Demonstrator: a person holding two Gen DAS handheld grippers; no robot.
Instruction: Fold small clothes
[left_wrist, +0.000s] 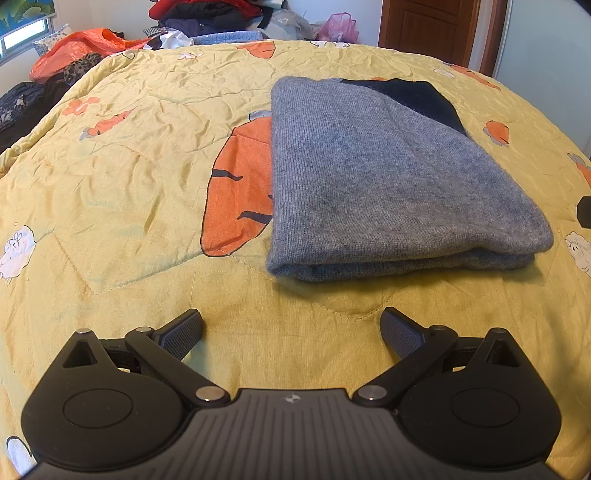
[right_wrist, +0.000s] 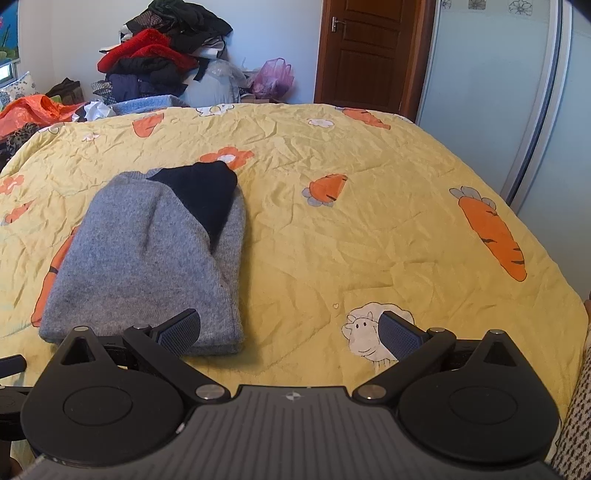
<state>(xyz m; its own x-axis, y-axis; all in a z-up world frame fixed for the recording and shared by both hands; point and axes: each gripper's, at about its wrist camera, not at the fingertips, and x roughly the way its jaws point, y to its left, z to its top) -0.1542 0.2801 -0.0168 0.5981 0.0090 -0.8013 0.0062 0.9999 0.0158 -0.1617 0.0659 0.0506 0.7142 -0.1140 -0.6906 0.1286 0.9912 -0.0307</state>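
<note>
**Sweater looks folded; both tools free**

The left tool (left_wrist: 291, 328) hangs over the yellow quilt (left_wrist: 147, 147), fingers apart, holding nothing. Ahead lies the grey sweater (left_wrist: 388, 184), a neat rectangle with a dark patch at its far end. The right tool (right_wrist: 290, 328) is likewise spread and empty, the sweater's near corner just under its left finger. This fold seems complete; the clothes pile (right_wrist: 162, 62) beyond the bed may be next.

Bright daylight, both wrist views sharp, heavy fisheye.
You're getting soft, even light coming from the window (left_wrist: 26, 33) at far left; the folded grey sweater (left_wrist: 388, 177) is casting only a thin shadow along its near edge on the yellow quilt (left_wrist: 129, 177). Edges are bending hard, corners are vignetting dark, and the wardrobe door (right_wrist: 491, 92) is showing mild glare. No motion blur.
</note>
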